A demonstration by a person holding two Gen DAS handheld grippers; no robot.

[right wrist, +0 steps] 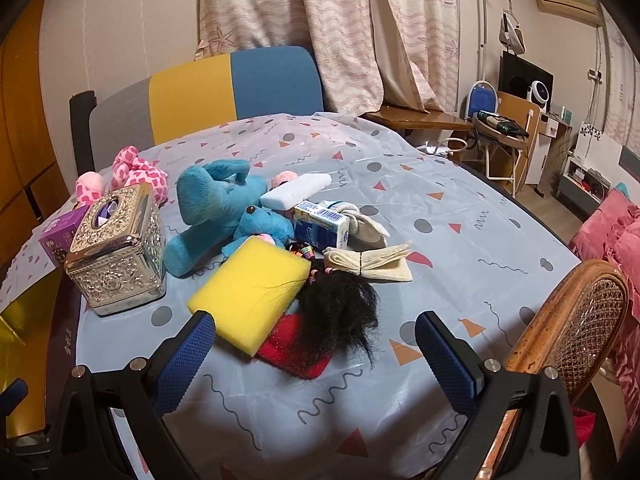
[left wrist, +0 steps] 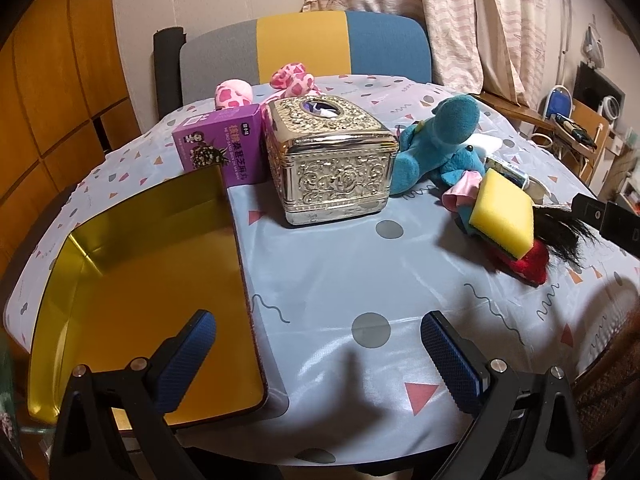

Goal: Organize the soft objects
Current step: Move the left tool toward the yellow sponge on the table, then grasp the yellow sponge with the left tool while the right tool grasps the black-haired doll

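Observation:
A yellow sponge (right wrist: pixel 250 294) lies on a red cloth (right wrist: pixel 294 350) beside a black wig (right wrist: pixel 340 312), mid-table. A blue plush toy (right wrist: pixel 218 214) lies behind them, and a pink spotted plush (right wrist: pixel 138 176) at the back left. A white sponge (right wrist: pixel 296 190), folded cream cloth (right wrist: pixel 370 264) and a sock (right wrist: pixel 370 228) lie nearby. A gold tray (left wrist: pixel 148 292) sits at the left edge. My left gripper (left wrist: pixel 318 354) is open and empty above the cloth beside the tray. My right gripper (right wrist: pixel 314 354) is open and empty just in front of the sponge and wig.
A silver tissue box (left wrist: pixel 330 160) and a purple box (left wrist: pixel 224 144) stand at the back left. A small carton (right wrist: pixel 320 224) lies among the soft things. A colourful chair (left wrist: pixel 304 46) stands behind the table (left wrist: pixel 340 276), and a wicker chair (right wrist: pixel 572 320) at the right.

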